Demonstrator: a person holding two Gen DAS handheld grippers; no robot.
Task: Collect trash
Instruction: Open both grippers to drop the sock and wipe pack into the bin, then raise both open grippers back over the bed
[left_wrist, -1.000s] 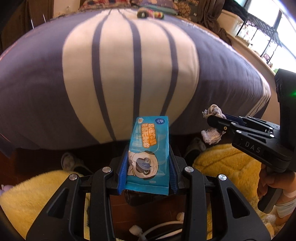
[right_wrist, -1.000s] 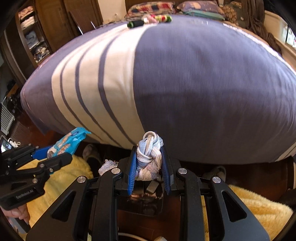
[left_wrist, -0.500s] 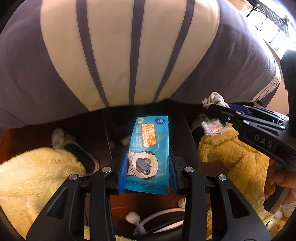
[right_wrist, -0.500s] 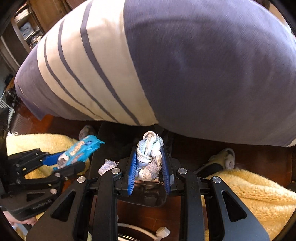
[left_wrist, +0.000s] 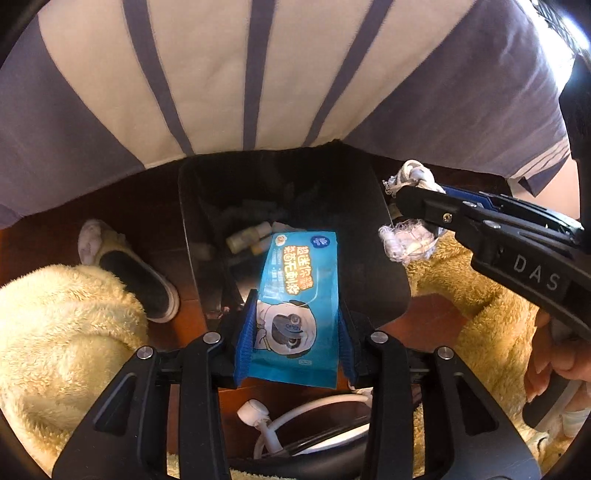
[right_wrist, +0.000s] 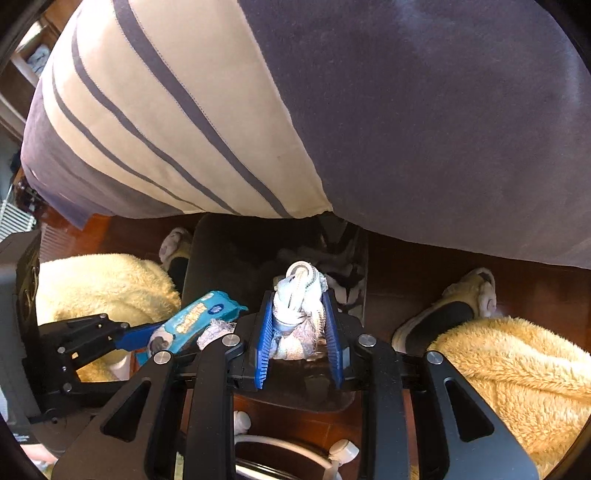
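Left gripper (left_wrist: 295, 332) gripping blue wipes packet (left_wrist: 299, 295) at frame centre over dark trash bin (left_wrist: 391, 273), right gripper (right_wrist: 299, 343) jaws squeezing knotted white rag (right_wrist: 299, 306).

Both wrist views look down, sharing the bin (left_wrist: 207, 206)

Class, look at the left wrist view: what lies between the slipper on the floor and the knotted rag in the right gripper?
The black trash bin lies between the slipper and the knotted rag; the blue wipes packet, held by the left gripper, hangs over its opening.
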